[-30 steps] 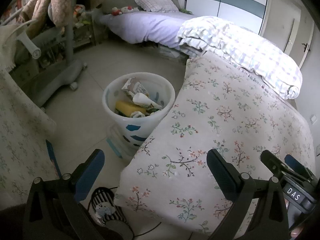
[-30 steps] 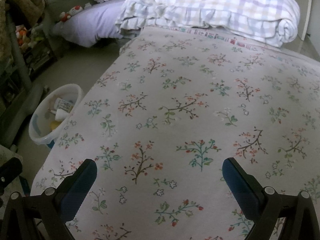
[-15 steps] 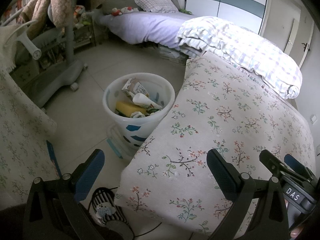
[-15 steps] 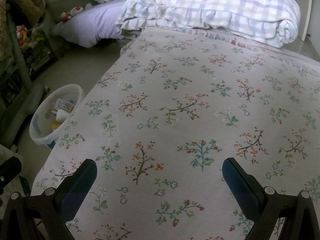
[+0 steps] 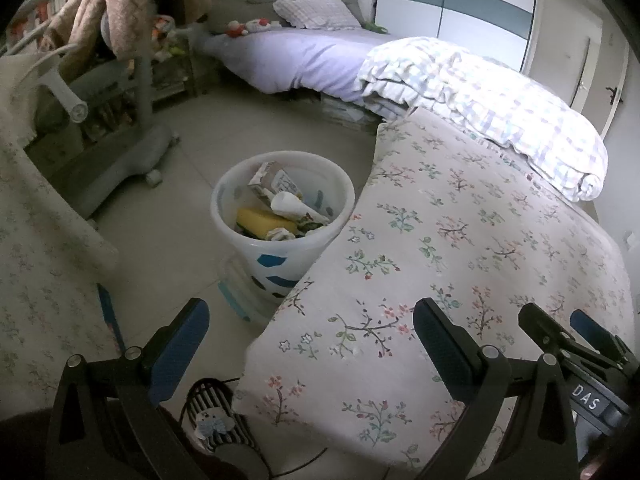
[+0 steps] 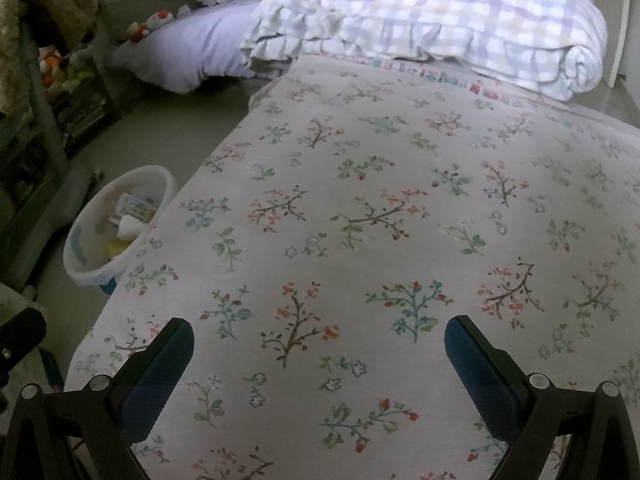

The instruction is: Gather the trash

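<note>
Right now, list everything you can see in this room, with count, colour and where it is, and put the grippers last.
Trash bin: one, white with blue marks, on the floor beside the floral bed.
Trash in bin: several pieces, including a yellow sponge-like block and a white tube.
Floral bed cover: one, pale with small sprigs, under both grippers.
Checked quilt: one, pastel, rolled at the far end of the floral bed.
Lilac bed: one, by the far wall, with a checked pillow.
Grey stand: one, on wheels, left of the bin, brown blanket draped on top.
Small fan: one, black and white, on the floor, nearest the camera.
Left gripper: open, empty.
Right gripper: open, empty, over the floral cover.
</note>
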A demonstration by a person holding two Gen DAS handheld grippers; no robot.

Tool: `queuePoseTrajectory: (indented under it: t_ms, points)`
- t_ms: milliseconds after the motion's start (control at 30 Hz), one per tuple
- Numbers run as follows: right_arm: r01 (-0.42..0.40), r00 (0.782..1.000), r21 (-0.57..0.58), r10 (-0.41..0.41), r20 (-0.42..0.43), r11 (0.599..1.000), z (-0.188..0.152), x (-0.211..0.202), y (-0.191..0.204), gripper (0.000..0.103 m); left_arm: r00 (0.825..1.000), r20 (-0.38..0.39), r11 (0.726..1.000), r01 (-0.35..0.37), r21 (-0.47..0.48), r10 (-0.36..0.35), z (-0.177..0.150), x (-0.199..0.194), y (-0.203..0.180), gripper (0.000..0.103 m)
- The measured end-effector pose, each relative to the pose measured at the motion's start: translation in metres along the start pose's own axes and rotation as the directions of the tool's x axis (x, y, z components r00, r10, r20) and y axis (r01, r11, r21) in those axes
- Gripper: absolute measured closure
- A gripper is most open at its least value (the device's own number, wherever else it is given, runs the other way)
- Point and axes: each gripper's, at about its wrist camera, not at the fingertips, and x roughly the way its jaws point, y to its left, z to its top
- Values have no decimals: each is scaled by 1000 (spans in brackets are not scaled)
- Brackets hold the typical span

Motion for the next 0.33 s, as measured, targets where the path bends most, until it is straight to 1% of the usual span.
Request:
queuePoseTrajectory:
  t_ms: [333]
  points:
    - [-21,1000,8,21,-4,1000,2,2,-3,0,1000,-9,999,-22,26,23,-4,7,-12,0]
